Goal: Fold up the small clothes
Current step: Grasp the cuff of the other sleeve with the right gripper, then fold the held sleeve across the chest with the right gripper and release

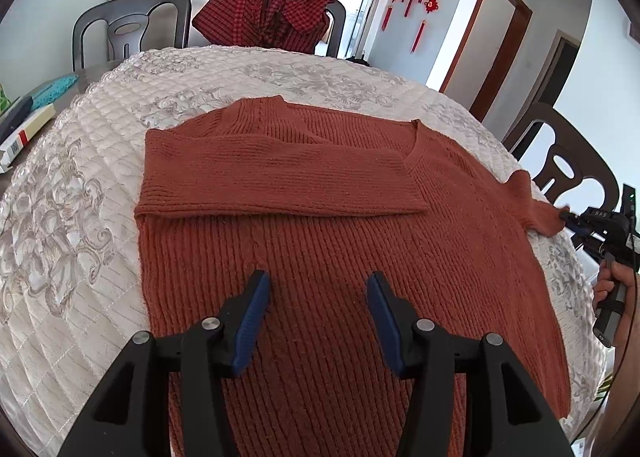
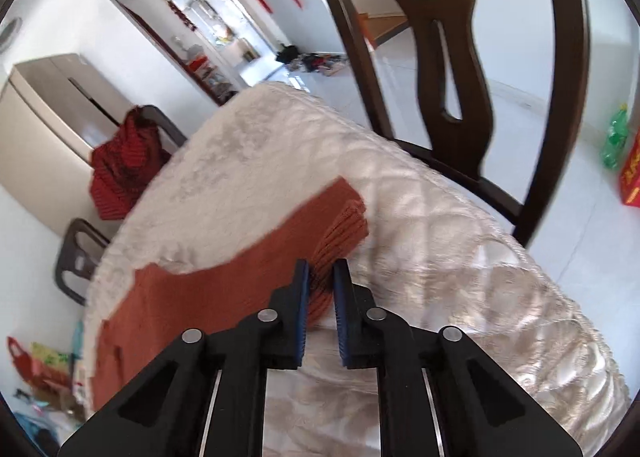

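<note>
Rust knit sweater [image 1: 340, 257] lies flat on the quilted table cover [image 1: 80, 185], neckline at the far side. One sleeve [image 1: 280, 177] is already folded across the chest. The other sleeve [image 2: 340, 233] trails toward the chair [image 2: 460, 57] side. Right gripper [image 2: 320, 277] has its pads nearly together, pinching that sleeve's cuff end; cloth visibly between the jaws. Left gripper [image 1: 318, 289] hovers over the lower body, jaws about half open, nothing in them. Step in hand, I'd say: second sleeve fold. Next move probably needs the right to carry the cuff across onto the chest and lay it flat over the first sleeve, without dragging the body. Left could pin the hem.
</note>
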`<action>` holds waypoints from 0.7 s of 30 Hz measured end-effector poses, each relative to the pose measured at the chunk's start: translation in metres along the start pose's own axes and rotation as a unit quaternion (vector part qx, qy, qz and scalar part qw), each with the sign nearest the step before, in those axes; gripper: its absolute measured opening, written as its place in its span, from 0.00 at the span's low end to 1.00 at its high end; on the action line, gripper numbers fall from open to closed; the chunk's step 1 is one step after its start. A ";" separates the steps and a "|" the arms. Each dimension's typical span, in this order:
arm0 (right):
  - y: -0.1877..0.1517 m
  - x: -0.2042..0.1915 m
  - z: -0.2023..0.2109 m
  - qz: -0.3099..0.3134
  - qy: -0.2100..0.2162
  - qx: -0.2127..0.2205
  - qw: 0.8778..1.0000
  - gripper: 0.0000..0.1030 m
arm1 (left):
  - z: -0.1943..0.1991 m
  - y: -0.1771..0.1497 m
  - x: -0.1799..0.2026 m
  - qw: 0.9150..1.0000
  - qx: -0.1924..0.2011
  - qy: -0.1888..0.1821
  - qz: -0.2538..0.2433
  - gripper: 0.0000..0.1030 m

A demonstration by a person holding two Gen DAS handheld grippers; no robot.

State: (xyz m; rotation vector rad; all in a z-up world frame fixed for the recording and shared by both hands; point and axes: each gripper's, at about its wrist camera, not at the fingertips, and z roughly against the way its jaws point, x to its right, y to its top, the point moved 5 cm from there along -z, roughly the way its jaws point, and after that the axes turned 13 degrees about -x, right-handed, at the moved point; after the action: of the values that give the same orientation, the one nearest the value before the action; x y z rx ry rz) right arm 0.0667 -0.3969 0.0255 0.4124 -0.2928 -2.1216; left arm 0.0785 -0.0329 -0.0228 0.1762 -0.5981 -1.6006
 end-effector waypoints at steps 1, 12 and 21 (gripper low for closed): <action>0.001 -0.009 0.005 0.012 0.007 0.009 1.000 0.11 | 0.000 0.000 0.000 1.000 0.000 -0.001 0.000 0.52; -0.061 -0.188 0.027 0.250 0.149 -0.012 0.957 0.11 | 0.000 0.000 0.000 1.000 0.000 -0.013 0.001 0.56; -0.092 -0.183 0.000 0.290 0.075 -0.016 0.954 0.20 | 0.001 0.000 -0.002 1.000 0.002 -0.027 0.006 0.58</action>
State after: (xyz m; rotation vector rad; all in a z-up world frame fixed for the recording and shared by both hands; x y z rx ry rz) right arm 0.0912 -0.1935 0.0251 0.4071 -0.2538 -1.5097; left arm 0.0779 -0.0308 -0.0221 0.1316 -0.6425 -1.5974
